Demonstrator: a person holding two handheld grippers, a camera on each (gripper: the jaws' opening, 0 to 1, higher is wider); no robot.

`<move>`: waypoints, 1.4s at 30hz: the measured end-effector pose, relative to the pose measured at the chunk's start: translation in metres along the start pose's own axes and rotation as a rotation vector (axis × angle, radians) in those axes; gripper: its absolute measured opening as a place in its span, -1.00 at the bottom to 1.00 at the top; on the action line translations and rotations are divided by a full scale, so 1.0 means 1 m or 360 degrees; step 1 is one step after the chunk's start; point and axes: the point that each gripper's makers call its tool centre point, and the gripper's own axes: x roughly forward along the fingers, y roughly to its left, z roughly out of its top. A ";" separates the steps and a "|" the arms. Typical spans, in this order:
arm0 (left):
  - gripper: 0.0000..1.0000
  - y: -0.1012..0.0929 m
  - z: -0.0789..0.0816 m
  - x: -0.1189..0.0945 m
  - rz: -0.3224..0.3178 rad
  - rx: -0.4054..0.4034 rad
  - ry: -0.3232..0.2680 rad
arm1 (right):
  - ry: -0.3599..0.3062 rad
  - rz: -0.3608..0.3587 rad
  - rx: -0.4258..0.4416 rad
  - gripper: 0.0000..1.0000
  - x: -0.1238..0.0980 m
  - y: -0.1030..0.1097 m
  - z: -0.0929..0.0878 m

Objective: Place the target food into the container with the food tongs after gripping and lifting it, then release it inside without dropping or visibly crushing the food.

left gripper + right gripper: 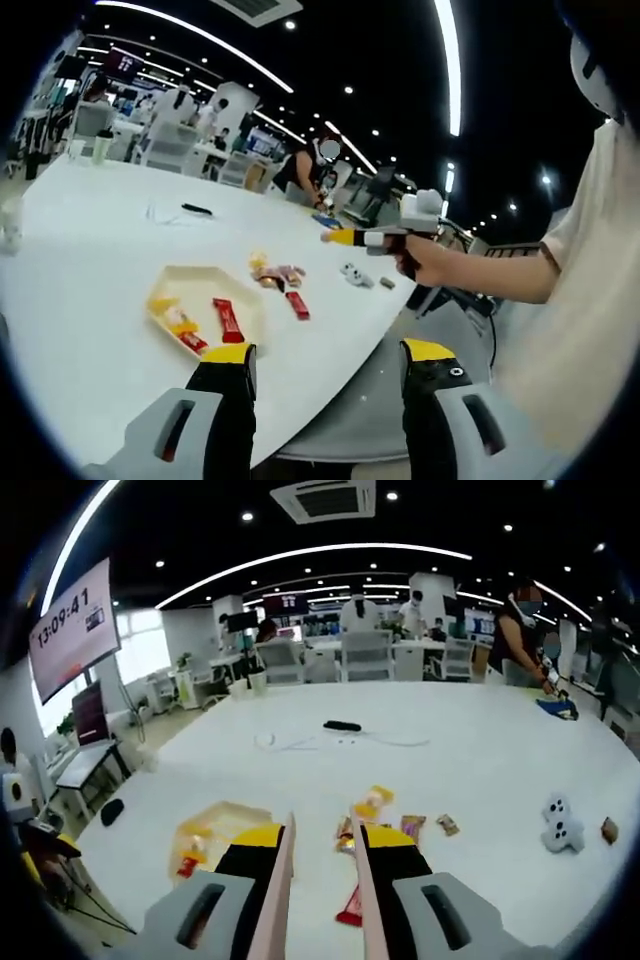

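Note:
A cream hexagonal tray (250, 300) (240, 815) on the white table holds yellow and red snack packets (228, 320) (190, 848). Loose snacks (275, 273) (372, 802) lie beside it, with a red packet (298, 305) (350, 910) nearest the edge. My left gripper (330, 358) stands wide open above the table's near edge, empty. My right gripper (325, 842) hovers over the loose snacks, its jaws pressing on two pale tong arms (283, 880) that stay apart with nothing between them. A hand holds the right gripper (340, 237) above the table.
A small white toy (355, 275) (560, 825) and a brown piece (387, 283) (608, 830) lie near the table's edge. A black object (196, 209) (342, 725) and a thin cable (290, 742) sit farther in. A person (520, 630) stands at the far side.

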 end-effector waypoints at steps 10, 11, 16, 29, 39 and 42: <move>0.15 0.000 -0.002 0.001 0.0016 -0.0009 0.0001 | 0.0020 -0.0007 0.0021 -0.43 0.003 -0.005 -0.009; 0.15 0.000 -0.003 0.001 0.0019 -0.0011 0.0003 | 0.0021 -0.0006 0.0022 -0.43 0.003 -0.005 -0.009; 0.15 0.000 -0.007 -0.001 0.0034 -0.0019 0.0012 | 0.0014 -0.0041 0.0091 -0.43 0.008 -0.011 -0.012; 0.17 -0.007 -0.025 -0.019 0.0118 -0.0062 -0.0004 | 0.0096 -0.0150 0.0091 -0.41 0.019 -0.034 -0.042; 0.16 -0.008 -0.031 -0.024 0.0146 -0.0078 0.0016 | 0.0208 -0.0138 0.0108 -0.42 0.025 -0.038 -0.073; 0.16 -0.009 -0.030 -0.025 0.0151 -0.0069 0.0021 | 0.0246 -0.0136 0.0120 -0.42 0.028 -0.037 -0.083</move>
